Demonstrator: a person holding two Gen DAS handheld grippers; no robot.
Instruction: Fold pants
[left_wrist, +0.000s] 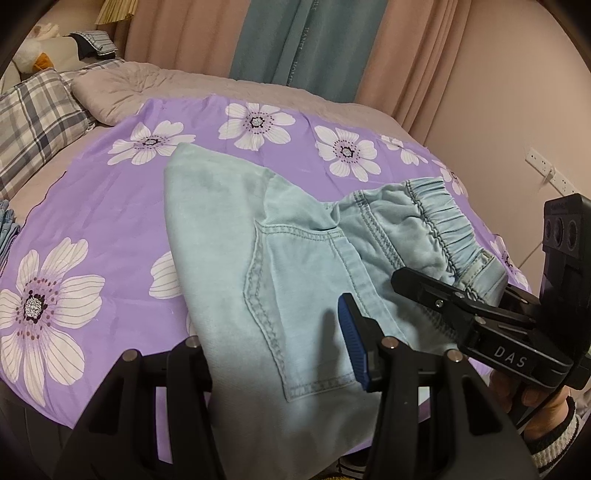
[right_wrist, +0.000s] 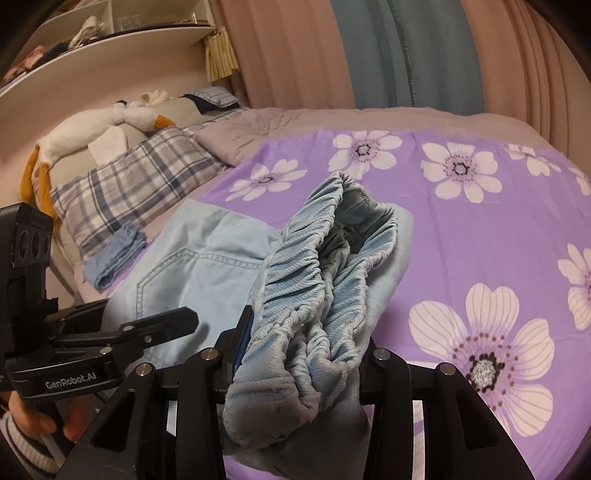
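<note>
Light blue denim pants lie partly folded on the purple flowered sheet, back pocket up. Their elastic waistband is lifted at the right. My right gripper is shut on the bunched waistband and holds it above the sheet; it also shows in the left wrist view. My left gripper stands over the pants' near edge, its blue-padded finger over the pocket; the cloth covers the other finger. It also shows in the right wrist view.
A plaid pillow and a grey quilt lie at the bed's head. A folded blue cloth lies by the pillow. A stuffed goose lies behind. Curtains hang beyond the bed; a wall socket strip is at right.
</note>
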